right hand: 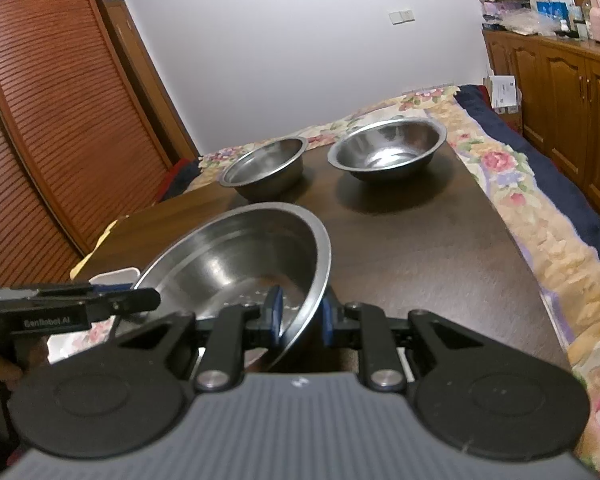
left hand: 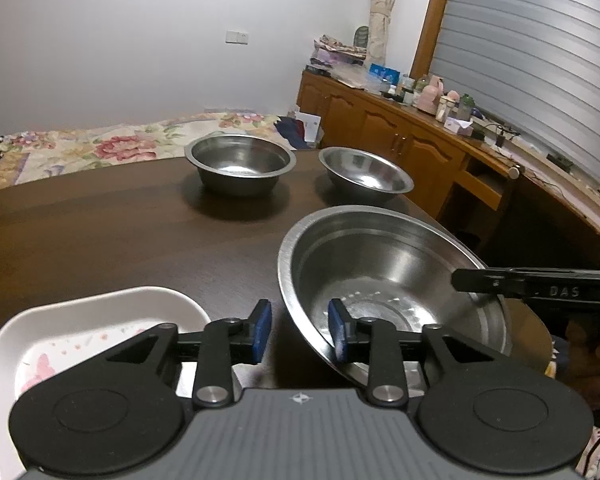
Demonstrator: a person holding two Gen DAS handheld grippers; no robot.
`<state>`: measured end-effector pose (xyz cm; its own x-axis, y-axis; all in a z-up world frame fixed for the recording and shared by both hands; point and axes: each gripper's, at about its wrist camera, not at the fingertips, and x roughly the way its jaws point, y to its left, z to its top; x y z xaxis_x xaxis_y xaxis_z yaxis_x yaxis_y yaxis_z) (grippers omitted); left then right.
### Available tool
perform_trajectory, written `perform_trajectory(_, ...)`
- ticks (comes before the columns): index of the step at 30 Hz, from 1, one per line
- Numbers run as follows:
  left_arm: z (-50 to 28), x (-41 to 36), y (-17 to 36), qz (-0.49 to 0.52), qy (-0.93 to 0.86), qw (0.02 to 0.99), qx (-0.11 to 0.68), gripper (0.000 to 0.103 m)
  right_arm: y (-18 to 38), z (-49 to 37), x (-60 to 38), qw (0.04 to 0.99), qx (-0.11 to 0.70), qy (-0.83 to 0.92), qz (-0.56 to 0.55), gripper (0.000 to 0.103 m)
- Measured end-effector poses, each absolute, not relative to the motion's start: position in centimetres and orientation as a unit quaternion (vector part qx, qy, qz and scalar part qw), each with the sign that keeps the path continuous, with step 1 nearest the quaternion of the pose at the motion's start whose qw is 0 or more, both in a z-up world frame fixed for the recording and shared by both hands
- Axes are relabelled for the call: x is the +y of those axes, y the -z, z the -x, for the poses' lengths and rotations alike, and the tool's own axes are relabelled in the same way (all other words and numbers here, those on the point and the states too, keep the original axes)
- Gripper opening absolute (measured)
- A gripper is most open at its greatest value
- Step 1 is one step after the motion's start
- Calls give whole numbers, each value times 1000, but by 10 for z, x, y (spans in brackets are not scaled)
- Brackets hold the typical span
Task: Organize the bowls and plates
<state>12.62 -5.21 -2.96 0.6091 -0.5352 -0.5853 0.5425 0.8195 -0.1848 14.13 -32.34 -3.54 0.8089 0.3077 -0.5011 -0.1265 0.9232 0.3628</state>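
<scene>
A large steel bowl (left hand: 392, 280) is held tilted above the dark wooden table (left hand: 100, 240). My right gripper (right hand: 300, 316) is shut on the rim of this bowl (right hand: 240, 264); it shows from the side in the left wrist view (left hand: 500, 284). My left gripper (left hand: 298, 330) is open, its right pad inside the bowl's near rim and its left pad outside, not clamped. A white floral plate (left hand: 88, 328) lies at the near left. Two smaller steel bowls (left hand: 240, 164) (left hand: 364, 174) stand at the table's far end, also in the right wrist view (right hand: 266, 166) (right hand: 388, 148).
A floral bedspread (left hand: 100, 148) lies behind the table. A wooden cabinet (left hand: 400, 132) with clutter on top runs along the right under a shuttered window. A wooden slatted door (right hand: 52, 120) stands at the left in the right wrist view.
</scene>
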Motion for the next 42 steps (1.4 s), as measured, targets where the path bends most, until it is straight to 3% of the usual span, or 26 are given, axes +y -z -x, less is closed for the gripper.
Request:
perform_trajectory(17,-150,-45,0,-15,275,917,288,57,-21,-155,-342,959,236,-107,-113,23)
perform_trajectory(20,-160,-45,-10,-24,266,923,276,61,-33,-167,-340,962,227,-113,-103,28)
perform_trajectory(22,-167,-45,-17,-28,262,926,269,62,-41,-177,-341,962,224,-121,-101,38)
perform_trajectory(25,-180,-46,-25,-32,256,929,265,62,-54,-193,-341,961,222,-129,-98,40)
perform_trajectory(42,-257,-52,-48,-16,236,931,278,62,-58,-279,-302,952,282,-108,-49,40)
